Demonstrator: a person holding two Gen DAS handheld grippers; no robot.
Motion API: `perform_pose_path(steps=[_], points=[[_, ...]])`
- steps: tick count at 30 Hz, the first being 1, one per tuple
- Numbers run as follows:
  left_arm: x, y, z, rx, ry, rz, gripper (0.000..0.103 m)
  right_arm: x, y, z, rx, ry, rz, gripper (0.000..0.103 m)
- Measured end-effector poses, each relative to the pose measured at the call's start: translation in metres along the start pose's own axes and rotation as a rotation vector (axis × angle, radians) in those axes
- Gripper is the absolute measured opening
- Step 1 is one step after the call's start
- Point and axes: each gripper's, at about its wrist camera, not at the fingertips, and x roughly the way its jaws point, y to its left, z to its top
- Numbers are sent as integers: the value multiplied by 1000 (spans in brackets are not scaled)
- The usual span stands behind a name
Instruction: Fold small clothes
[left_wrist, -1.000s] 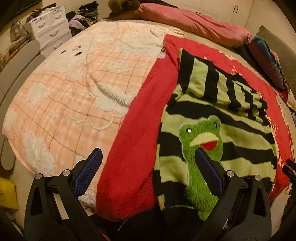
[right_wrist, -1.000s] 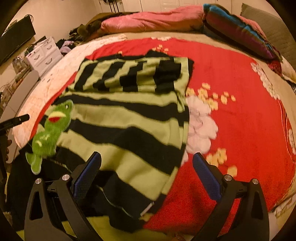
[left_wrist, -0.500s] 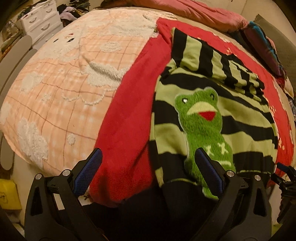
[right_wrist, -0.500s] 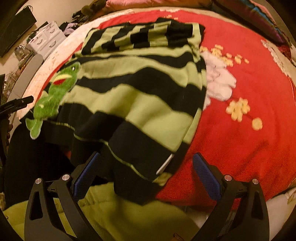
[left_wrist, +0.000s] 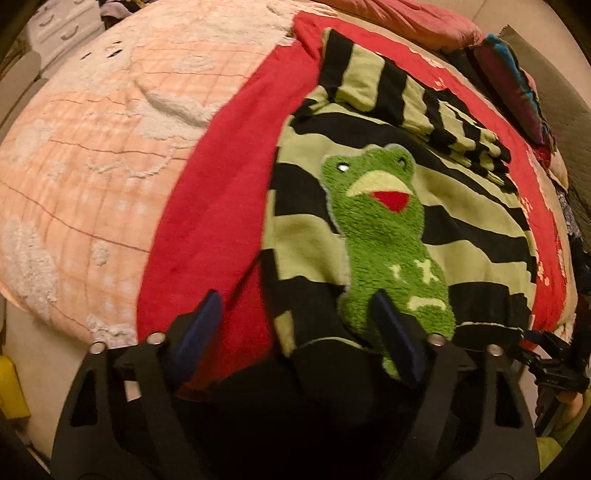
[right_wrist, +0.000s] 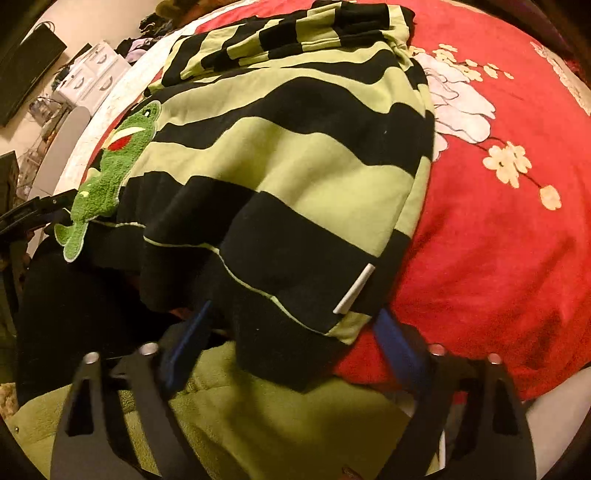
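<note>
The left gripper (left_wrist: 295, 317) fingers (left_wrist: 201, 325) are closing around the lower left hem of the striped sweater (left_wrist: 388, 221), pads not yet pressing. The right gripper (right_wrist: 295, 328) fingers (right_wrist: 397, 345) are closing around the lower right hem, likewise released. The sweater lies on the red blanket (right_wrist: 498, 240) at frame centre, its hem hanging over the bed edge. The hem's underside is hidden in shadow. The frog patch (left_wrist: 384, 236) partly covers the left gripper's right finger. A pink quilt (left_wrist: 92, 166) fills the left view's left side.
</note>
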Motion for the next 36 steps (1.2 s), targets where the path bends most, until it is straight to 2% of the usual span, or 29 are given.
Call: perform_pose_path(steps=[1,2,3,4,5,8,11,15,17,18,19,20,21,24,29,33,36], points=[[0,-3,0,5,3,-10,60,-1,0,0,2,-3,0,74],[1,-6,0,8,8,-29,48,-3,-2,1,5,-8,-1,64],[2,-8,0,8,12,-51,42,-5,-3,1,9,-11,0,57],[3,-10,0,10,16,-60,33,-8,-6,1,19,-17,19,53],[5,-13,0,20,23,-61,32,-9,-7,2,22,-25,31,46],[7,-16,1,32,35,-47,32,-11,-5,1,10,-31,42,45],[11,-11,1,0,64,-53,42,-7,-9,1,29,-13,57,52],[12,-12,0,7,76,-43,42,-1,-8,2,35,-2,76,60],[13,-15,-1,22,82,-38,36,0,-7,3,27,3,79,60],[12,-16,-2,28,76,-43,31,0,-7,3,24,3,80,58],[12,-18,-1,27,66,-52,17,-1,-9,4,20,5,79,54],[10,-17,-1,12,44,-77,8,-2,-11,4,18,3,79,45],[9,-16,0,1,39,-86,8,-5,-14,5,21,-2,101,35],[5,-16,1,-2,18,-93,7,-15,-26,11,57,-23,186,18],[-15,-18,17,-21,-57,-148,6,-45,-39,28,96,-115,328,15],[-30,-21,51,-53,-130,-193,6,-79,-52,61,118,-247,424,15],[-31,-29,84,-84,-184,-230,6,-92,-67,98,163,-331,448,15]])
